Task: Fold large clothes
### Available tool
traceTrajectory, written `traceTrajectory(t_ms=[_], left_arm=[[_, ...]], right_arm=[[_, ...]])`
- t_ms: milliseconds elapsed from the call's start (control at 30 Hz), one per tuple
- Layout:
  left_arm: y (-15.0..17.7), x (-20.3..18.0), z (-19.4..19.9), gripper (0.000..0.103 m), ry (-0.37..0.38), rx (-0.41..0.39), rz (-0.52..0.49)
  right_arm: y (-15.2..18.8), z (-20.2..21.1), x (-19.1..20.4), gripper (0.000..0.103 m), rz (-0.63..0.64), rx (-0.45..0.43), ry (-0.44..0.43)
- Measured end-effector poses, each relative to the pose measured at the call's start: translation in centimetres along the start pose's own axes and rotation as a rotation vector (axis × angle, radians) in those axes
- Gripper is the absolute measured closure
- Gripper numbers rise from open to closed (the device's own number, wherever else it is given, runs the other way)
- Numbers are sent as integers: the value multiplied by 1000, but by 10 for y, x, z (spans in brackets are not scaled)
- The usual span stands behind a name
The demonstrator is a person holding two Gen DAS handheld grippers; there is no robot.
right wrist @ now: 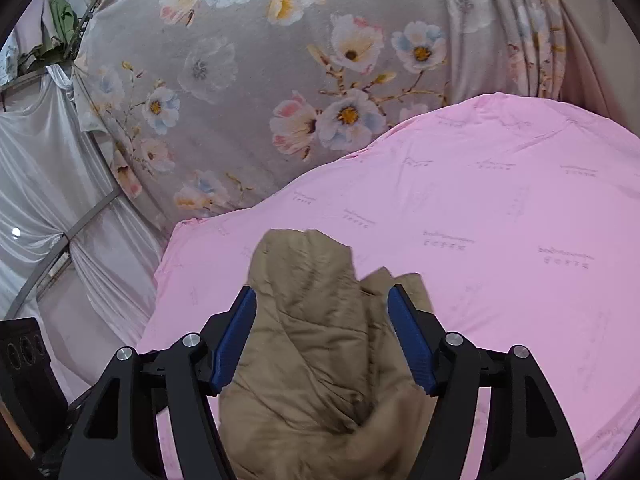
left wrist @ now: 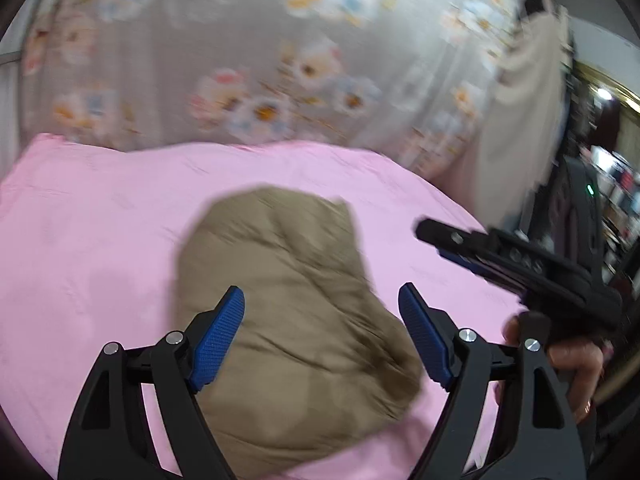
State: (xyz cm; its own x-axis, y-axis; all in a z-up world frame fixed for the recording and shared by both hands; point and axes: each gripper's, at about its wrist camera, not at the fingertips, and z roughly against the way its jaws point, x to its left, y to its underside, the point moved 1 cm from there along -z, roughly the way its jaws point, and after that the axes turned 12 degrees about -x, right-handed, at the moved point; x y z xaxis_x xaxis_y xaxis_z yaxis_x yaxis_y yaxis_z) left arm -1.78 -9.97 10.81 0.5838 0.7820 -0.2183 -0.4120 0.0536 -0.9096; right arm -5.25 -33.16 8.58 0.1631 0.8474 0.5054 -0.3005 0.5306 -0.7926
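Note:
A tan quilted garment lies bunched on a pink sheet. My left gripper is open above it, its blue pads wide apart, holding nothing. My right gripper is open too, hovering over the same garment, which lies crumpled near the pink sheet's left edge. In the left wrist view the right gripper shows at the right, held by a hand.
A grey floral curtain hangs behind the pink surface. White drapes and a metal frame stand at the left. A beige cloth hangs at the right, with dark shelves behind it. A black box with round holes sits low left.

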Motion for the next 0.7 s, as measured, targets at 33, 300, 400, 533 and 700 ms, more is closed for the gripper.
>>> traceTrajectory(t_ms=[33, 300, 400, 533, 700], left_arm=[[-9, 13, -4, 26, -54, -12, 4], [-39, 87, -66, 27, -311, 35, 32], [-37, 95, -96, 29, -297, 78, 60], [-27, 86, -122, 32, -258, 119, 65], [-12, 49, -162, 34, -203, 181, 9]], right_arm=[[-4, -15, 6, 32, -1, 20, 4], [6, -110, -5, 32, -48, 149, 205], [15, -121, -23, 80, -126, 181, 137], [13, -94, -48, 93, -161, 38, 128], [30, -89, -87, 94, -149, 7, 257]])
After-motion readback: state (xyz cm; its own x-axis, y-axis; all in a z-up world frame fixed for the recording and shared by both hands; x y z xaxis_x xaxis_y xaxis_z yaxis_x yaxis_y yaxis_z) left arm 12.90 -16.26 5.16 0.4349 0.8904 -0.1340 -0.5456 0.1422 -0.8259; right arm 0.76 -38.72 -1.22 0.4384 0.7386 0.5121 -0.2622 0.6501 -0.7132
